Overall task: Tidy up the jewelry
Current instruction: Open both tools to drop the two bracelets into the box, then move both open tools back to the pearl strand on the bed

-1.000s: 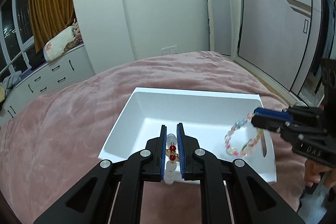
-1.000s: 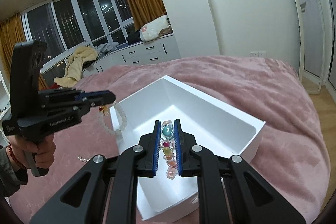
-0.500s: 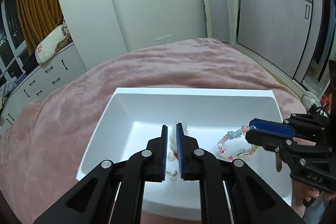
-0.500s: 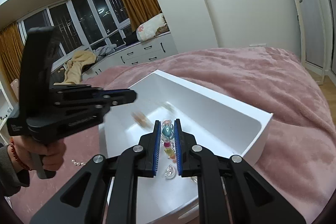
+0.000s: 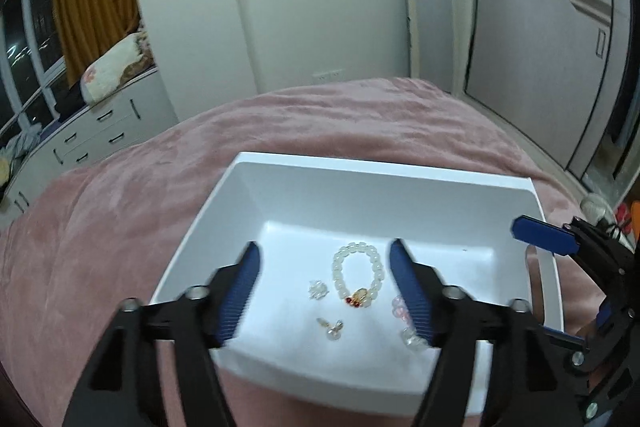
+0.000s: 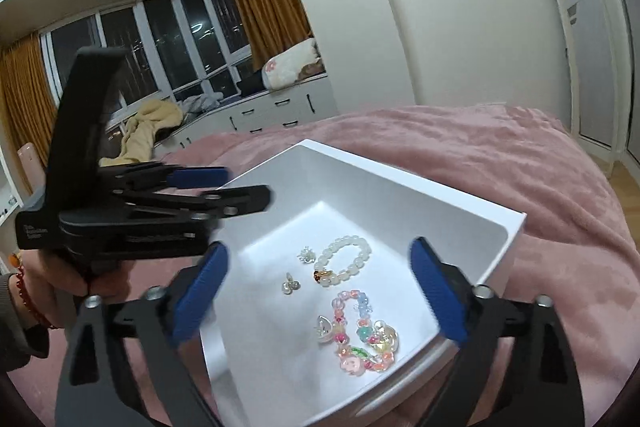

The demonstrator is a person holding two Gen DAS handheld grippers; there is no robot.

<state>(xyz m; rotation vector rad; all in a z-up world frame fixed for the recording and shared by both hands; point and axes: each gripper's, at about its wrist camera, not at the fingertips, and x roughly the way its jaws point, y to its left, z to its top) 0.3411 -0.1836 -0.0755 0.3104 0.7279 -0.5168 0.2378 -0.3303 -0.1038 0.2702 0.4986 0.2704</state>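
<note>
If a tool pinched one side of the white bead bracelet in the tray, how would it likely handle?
The white bead bracelet is a strung loop, so it would probably droop rather than hold its ring shape. Its round, glossy beads may slip between pads. It looks light, and would likely slide on the smooth white tray.

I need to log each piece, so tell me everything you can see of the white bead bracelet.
The white bead bracelet is a closed loop of round, milky, glossy beads with a gold charm and red beads at one point. It lies flat and free on the floor of the white tray, clear of the small earrings beside it.
</note>
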